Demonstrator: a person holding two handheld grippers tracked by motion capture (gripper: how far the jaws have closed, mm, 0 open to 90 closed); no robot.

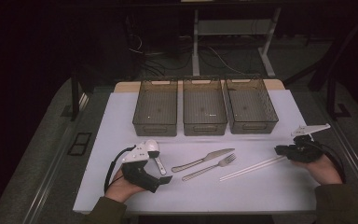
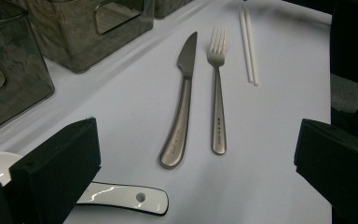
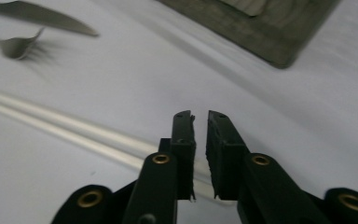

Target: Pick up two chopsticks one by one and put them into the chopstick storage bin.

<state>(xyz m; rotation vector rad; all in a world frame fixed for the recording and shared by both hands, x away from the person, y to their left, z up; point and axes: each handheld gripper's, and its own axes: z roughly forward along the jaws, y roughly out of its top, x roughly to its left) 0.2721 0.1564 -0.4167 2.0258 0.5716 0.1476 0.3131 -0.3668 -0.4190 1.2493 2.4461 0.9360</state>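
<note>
High view: three grey bins (image 1: 204, 112) hold nothing — left gripper (image 1: 163, 178) spread, right gripper (image 3: 201, 122) barely parted.

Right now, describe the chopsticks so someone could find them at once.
On the white table, in the cutlery row before the three bins, they lie farthest right, beside the fork. The chopsticks are two thin white sticks; their neighbours are metal.

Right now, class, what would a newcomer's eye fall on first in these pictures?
Three empty smoky clear plastic bins stand in a row at the white table's far side. Nearer lie a steel knife, steel fork and white chopsticks, with a black two-jaw gripper at either end: left gripper, right gripper.
</note>
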